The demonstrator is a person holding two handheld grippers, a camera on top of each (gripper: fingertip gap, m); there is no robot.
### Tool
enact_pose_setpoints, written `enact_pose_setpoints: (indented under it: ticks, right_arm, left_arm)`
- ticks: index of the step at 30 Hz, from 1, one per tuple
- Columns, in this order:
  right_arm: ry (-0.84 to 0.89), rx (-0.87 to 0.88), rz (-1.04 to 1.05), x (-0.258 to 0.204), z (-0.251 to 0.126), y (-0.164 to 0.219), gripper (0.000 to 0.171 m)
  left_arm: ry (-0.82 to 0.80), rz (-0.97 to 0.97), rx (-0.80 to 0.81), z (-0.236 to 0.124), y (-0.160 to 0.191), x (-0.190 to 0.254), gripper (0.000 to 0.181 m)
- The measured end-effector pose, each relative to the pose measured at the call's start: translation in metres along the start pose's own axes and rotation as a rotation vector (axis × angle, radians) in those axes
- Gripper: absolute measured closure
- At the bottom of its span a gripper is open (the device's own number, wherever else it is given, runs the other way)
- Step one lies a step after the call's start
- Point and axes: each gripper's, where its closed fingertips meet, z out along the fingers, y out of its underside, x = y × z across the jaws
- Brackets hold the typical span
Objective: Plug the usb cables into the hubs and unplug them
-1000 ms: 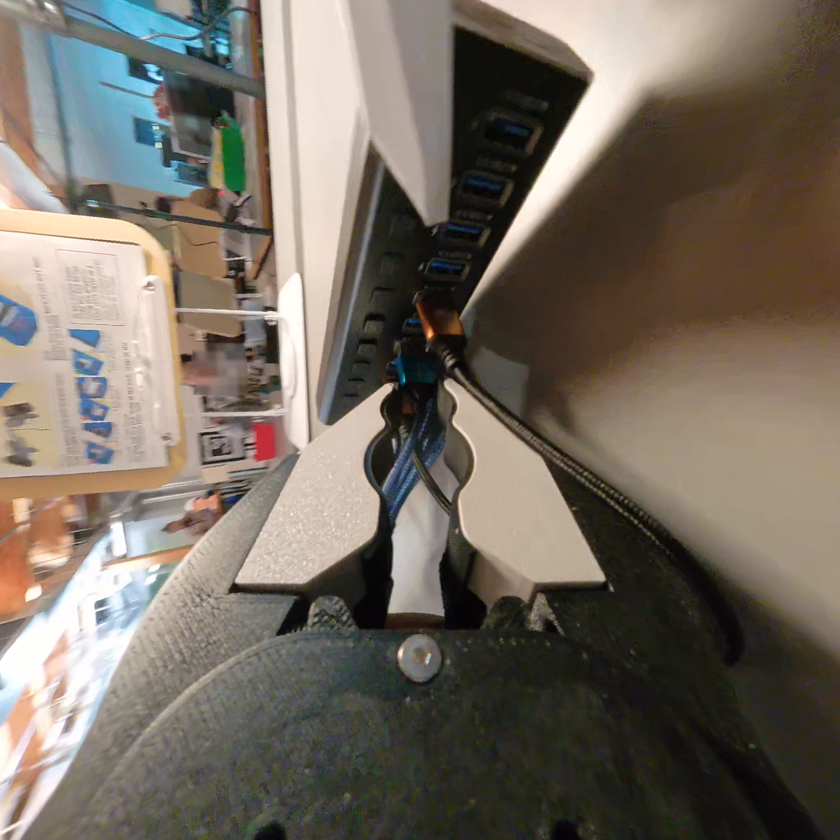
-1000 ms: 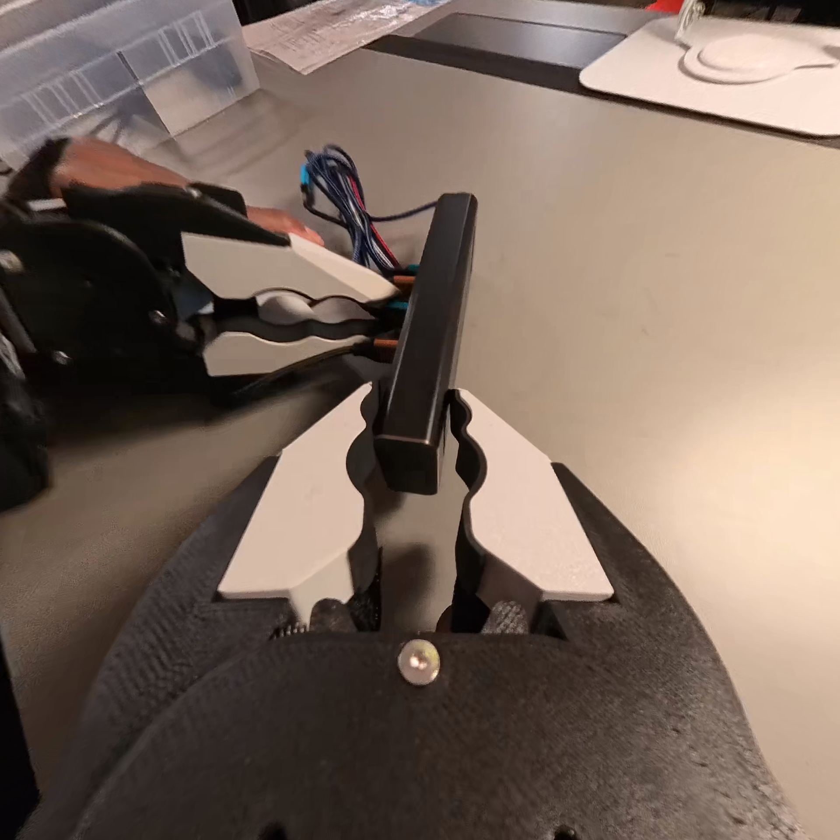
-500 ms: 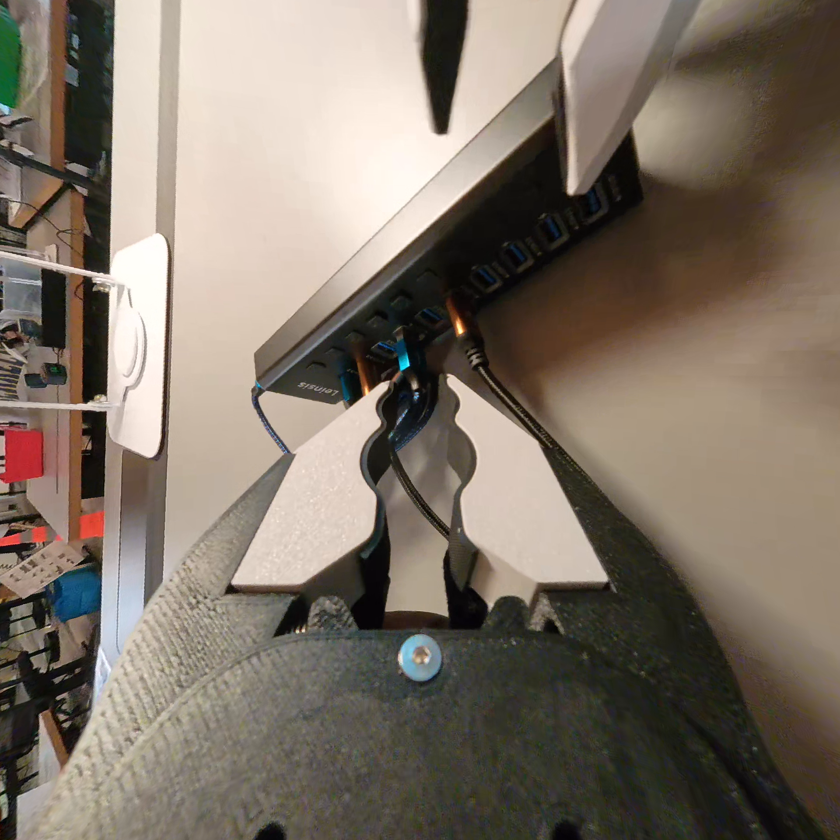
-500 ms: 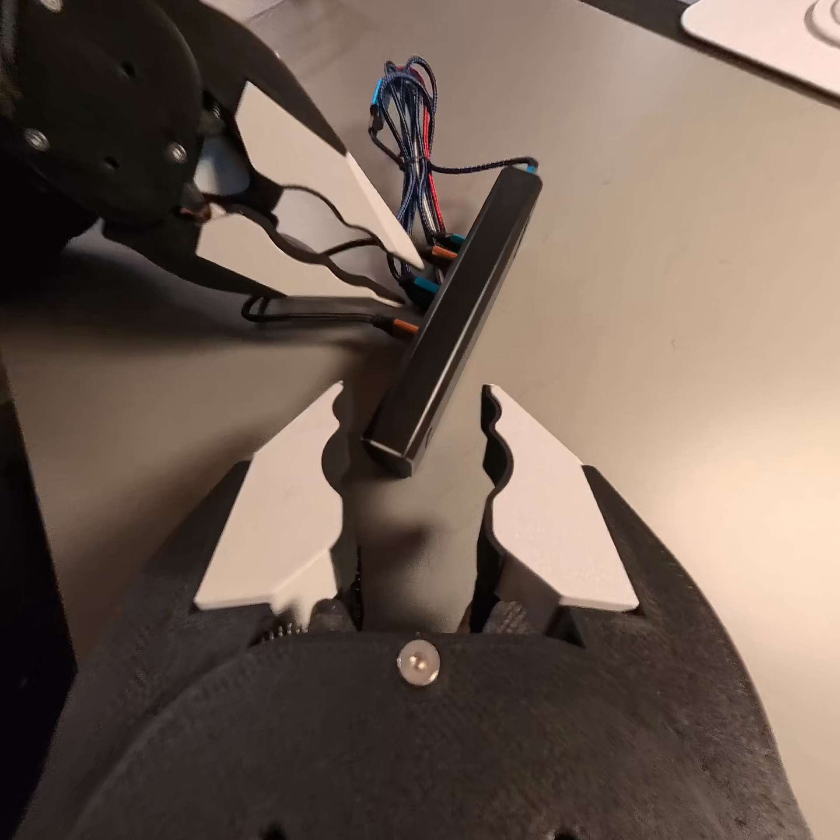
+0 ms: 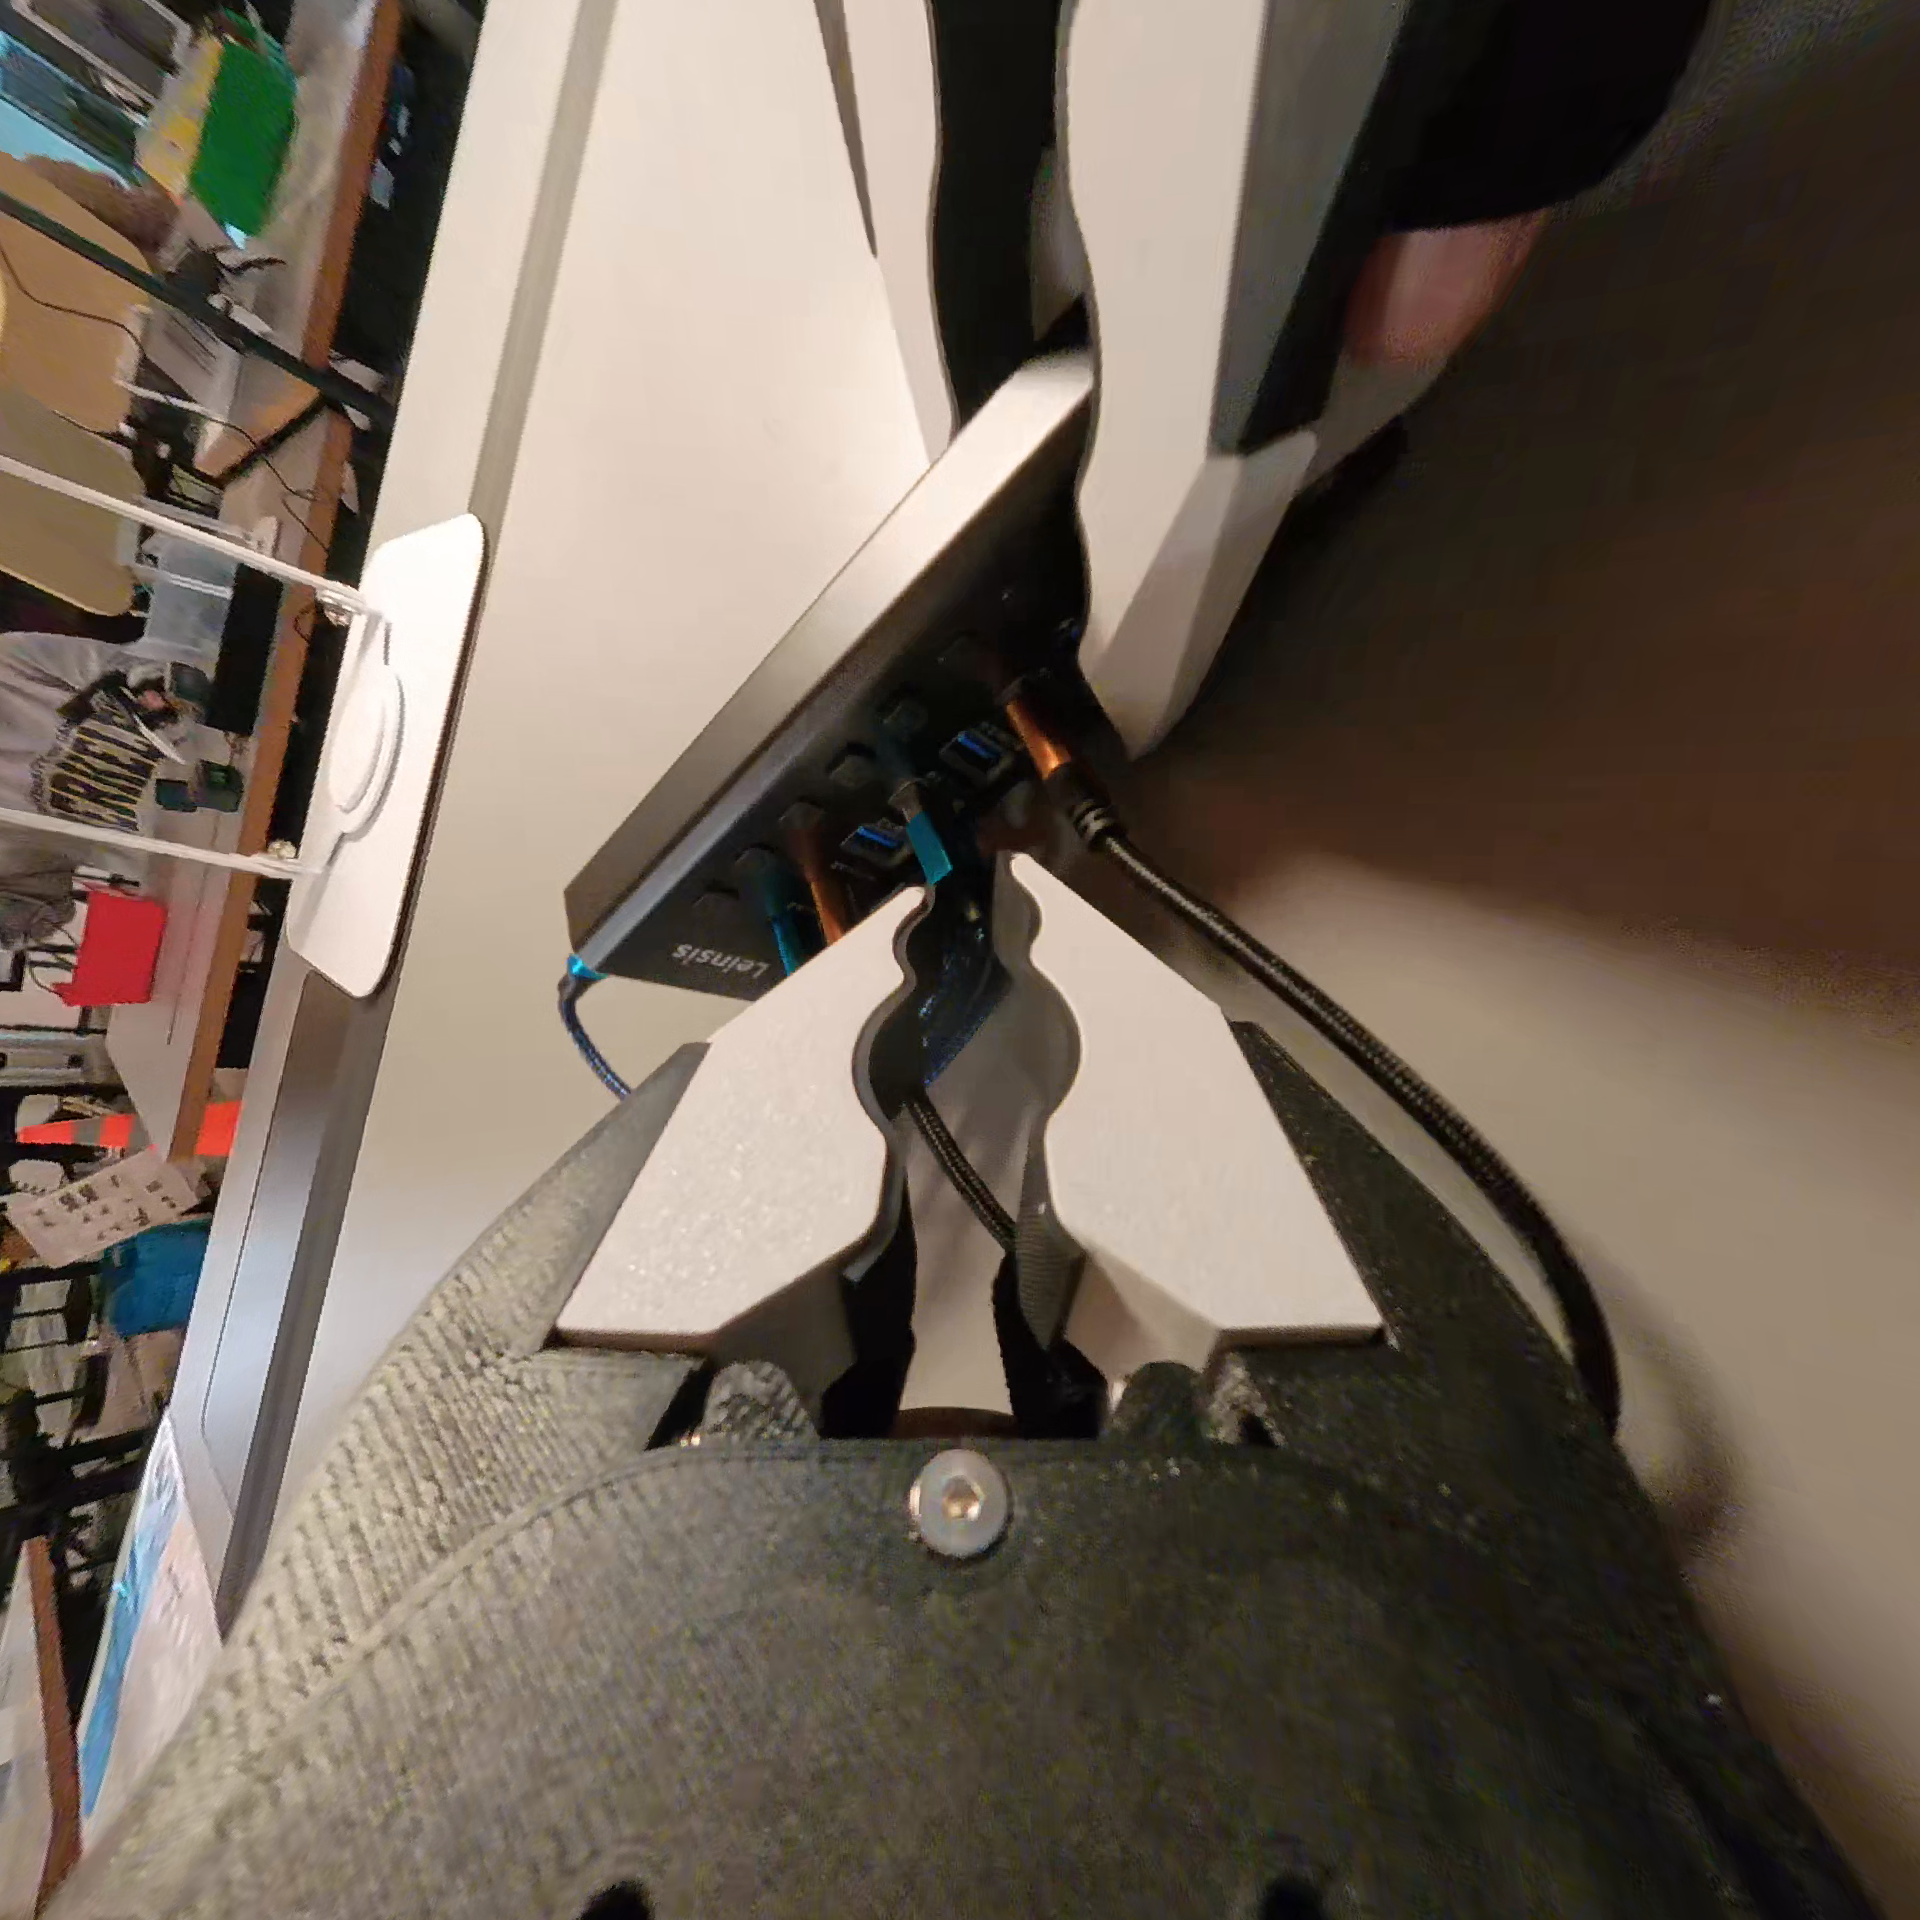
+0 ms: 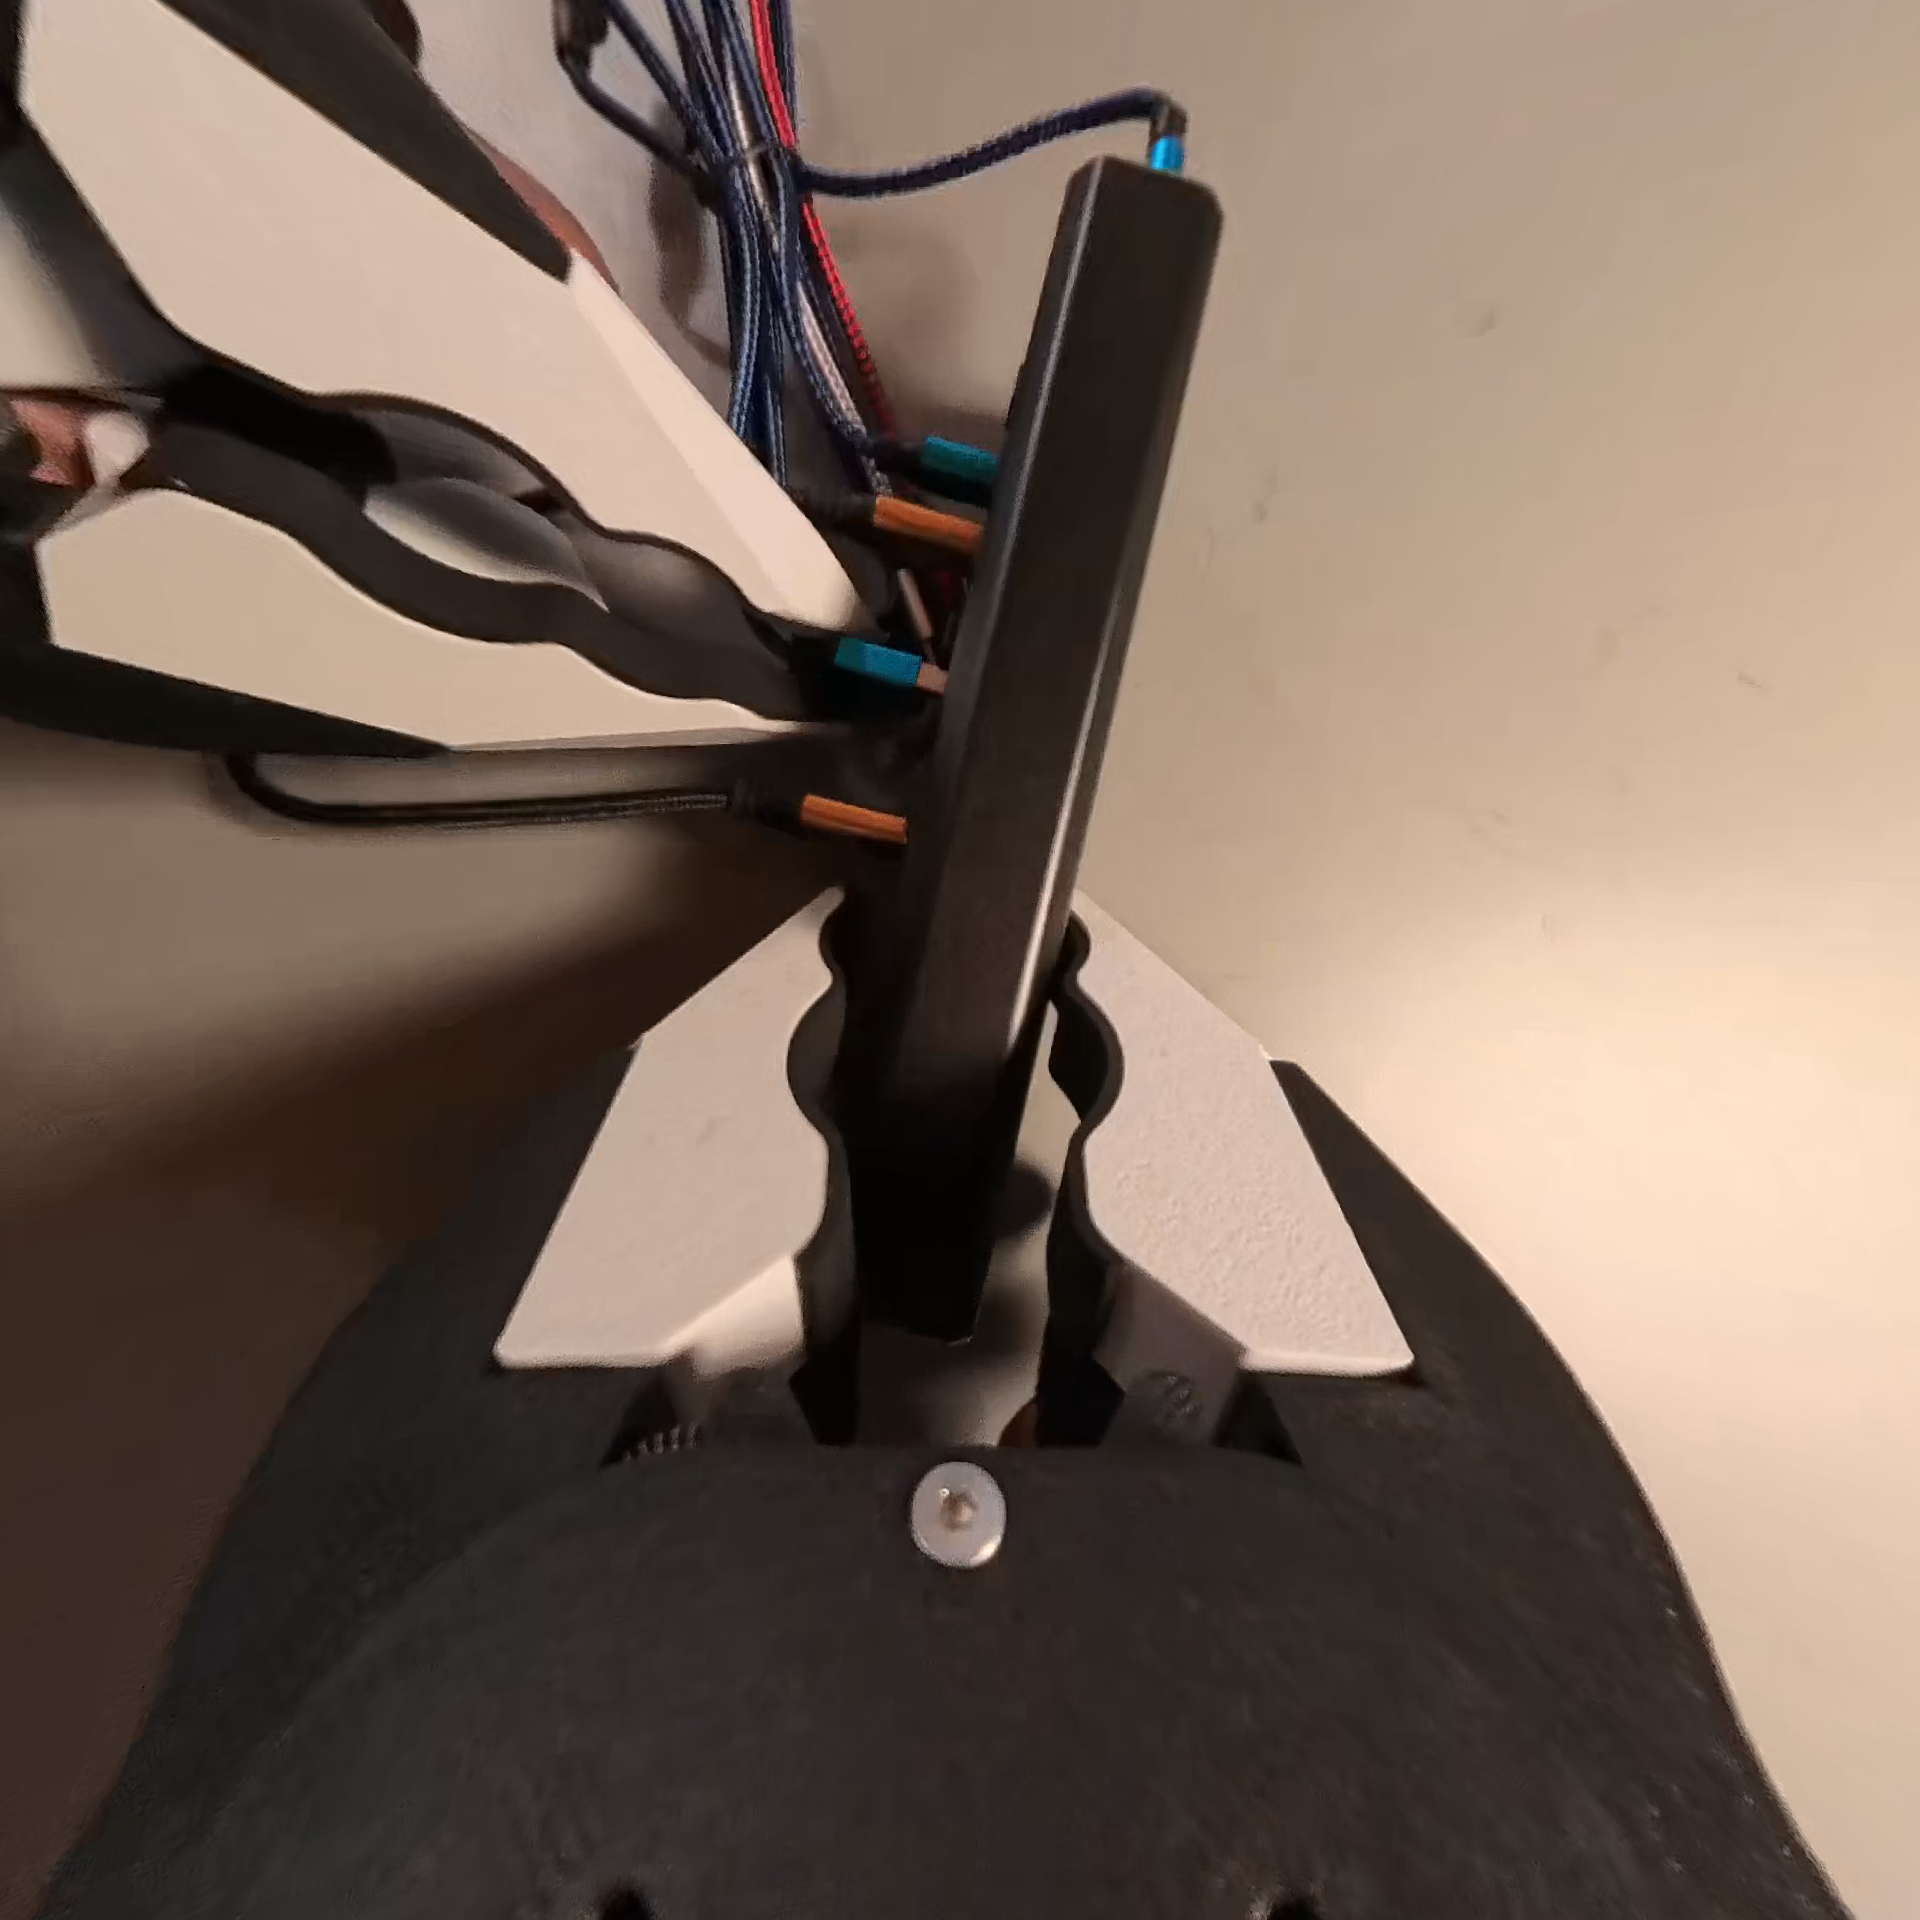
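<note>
The right gripper (image 6: 956, 935) has its jaws closed on the near end of the black USB hub (image 6: 1049, 675), which runs from the lower centre of the right wrist view up toward the top, tilted slightly right. The hub's end sits deep between the white fingers (image 6: 1226, 1174), pinched on both long sides. It lies on a pale beige surface (image 6: 1507, 727).

From the left of that view the left gripper (image 6: 831, 665) reaches in, its jaws nearly closed around a teal-shelled plug (image 6: 878, 665) at the hub's port side. The metal tip of this plug shows between the shell and the hub, so it is not fully seated. Below it, an orange-shelled plug (image 6: 852, 821) on a black braided cable (image 6: 499, 805) is in a port. Higher up, another orange plug (image 6: 925, 520) and another teal plug (image 6: 956, 457) also stand at the port side. A bundle of blue and red braided cables (image 6: 790, 260) lies at the top centre, and a blue-tipped cable (image 6: 1164, 156) enters the hub's far end.

In the left wrist view the hub (image 5: 810, 717) crosses the middle of the frame diagonally, its ports facing the camera. The left gripper (image 5: 961, 883) holds the teal plug (image 5: 930, 842) just at the port row, with dark cable passing back between its fingers. The right gripper's white finger (image 5: 1174, 540) covers the hub's upper right end. A white pad (image 5: 384, 748) lies at the left edge of the surface.
</note>
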Motion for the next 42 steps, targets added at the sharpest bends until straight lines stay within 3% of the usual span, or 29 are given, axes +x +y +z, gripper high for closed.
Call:
enact_pose_setpoints:
  ticks: [15, 23, 38, 42]
  right_arm:
    - [0.082, 0.322, -0.111, 0.007, -0.030, -0.035, 0.140]
    - [0.081, 0.428, -0.060, 0.006, -0.038, -0.049, 0.141]
    - [0.233, 0.325, -0.260, 0.007, -0.028, -0.042, 0.142]
    - [0.345, 0.335, -0.218, 0.026, -0.030, -0.044, 0.144]
  left_arm:
    - [-0.350, 0.189, 0.114, -0.025, -0.033, -0.036, 0.173]
    - [-0.386, 0.158, 0.181, -0.034, -0.041, -0.048, 0.173]
    - [-0.341, 0.287, 0.118, -0.029, -0.034, -0.038, 0.180]
    - [-0.365, 0.167, 0.160, -0.033, -0.037, -0.048, 0.174]
